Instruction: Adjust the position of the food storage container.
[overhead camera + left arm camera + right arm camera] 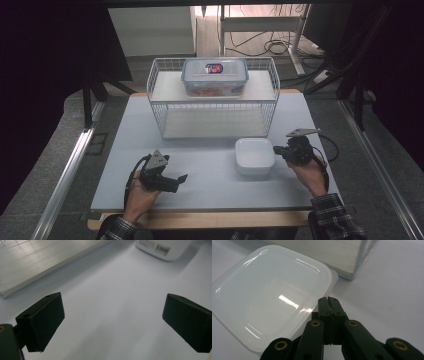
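Note:
A white square container (254, 156) with a translucent lid (269, 297) sits on the pale table (210, 175), right of centre. My right gripper (276, 149) is at its right edge, its jaws pressed together with no gap; in the right gripper view the gripper's tips (328, 300) lie just over the lid's rim, near a corner. My left gripper (177, 181) is held low at the front left, jaws wide apart (112, 317) over bare table and pointing toward the white container (160, 250), whose barcode label shows.
A white wire rack (212, 107) stands at the back of the table. A clear box with a blue-rimmed lid (215, 76) and red contents rests on its upper shelf. The rack's lower shelf board (37, 262) (347, 255) lies close behind both grippers.

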`<state>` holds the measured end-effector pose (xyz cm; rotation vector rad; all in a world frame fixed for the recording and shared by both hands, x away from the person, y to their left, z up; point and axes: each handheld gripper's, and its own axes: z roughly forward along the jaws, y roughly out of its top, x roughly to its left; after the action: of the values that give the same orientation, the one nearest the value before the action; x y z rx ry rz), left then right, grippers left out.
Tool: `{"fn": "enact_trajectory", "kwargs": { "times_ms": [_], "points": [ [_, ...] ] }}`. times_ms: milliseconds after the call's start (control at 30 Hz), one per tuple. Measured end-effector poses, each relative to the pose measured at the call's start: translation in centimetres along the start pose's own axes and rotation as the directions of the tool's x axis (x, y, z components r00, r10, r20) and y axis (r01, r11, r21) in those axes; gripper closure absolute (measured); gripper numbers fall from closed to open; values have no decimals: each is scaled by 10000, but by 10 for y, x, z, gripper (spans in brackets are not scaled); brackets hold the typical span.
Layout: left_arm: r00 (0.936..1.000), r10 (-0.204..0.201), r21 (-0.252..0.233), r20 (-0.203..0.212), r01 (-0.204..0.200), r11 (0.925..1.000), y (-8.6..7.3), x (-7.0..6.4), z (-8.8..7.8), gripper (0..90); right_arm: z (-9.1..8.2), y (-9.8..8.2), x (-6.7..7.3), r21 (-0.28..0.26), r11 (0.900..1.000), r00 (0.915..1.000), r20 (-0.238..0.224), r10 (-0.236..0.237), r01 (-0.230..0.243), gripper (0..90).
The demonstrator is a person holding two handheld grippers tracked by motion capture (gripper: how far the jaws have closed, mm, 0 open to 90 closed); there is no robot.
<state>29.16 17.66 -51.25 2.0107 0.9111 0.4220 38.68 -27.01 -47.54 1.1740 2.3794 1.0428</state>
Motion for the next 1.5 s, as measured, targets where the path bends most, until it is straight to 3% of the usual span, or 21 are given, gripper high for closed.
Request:
{"fn": "enact_trajectory", "kwargs": {
  "times_ms": [500,833,933,1067,1233,1500],
  "points": [
    [9999,-7,52,151,6,10000,1,-1,2,38,21,12,46,-188,9981,9923,-1086,-596,579,889],
    [9998,70,135,210,-73,9999,1,-3,4,39,34,16,69,-398,9961,9856,-1469,-834,783,890],
    [9997,48,172,225,-52,9998,1,-4,5,40,38,18,75,-474,9944,9833,-1515,-1004,942,890],
    [9998,69,214,206,-73,9997,1,-4,4,45,35,18,77,-553,9894,9837,-1133,-1395,1339,882],
    [9997,113,269,204,-118,9996,-1,-3,4,66,21,17,73,-956,9854,9834,-1014,-1505,1409,731],
    [9995,301,292,56,-302,9991,-2,-3,3,91,9,8,70,-950,9838,9810,-1067,-1619,1520,394]
  ]
}}
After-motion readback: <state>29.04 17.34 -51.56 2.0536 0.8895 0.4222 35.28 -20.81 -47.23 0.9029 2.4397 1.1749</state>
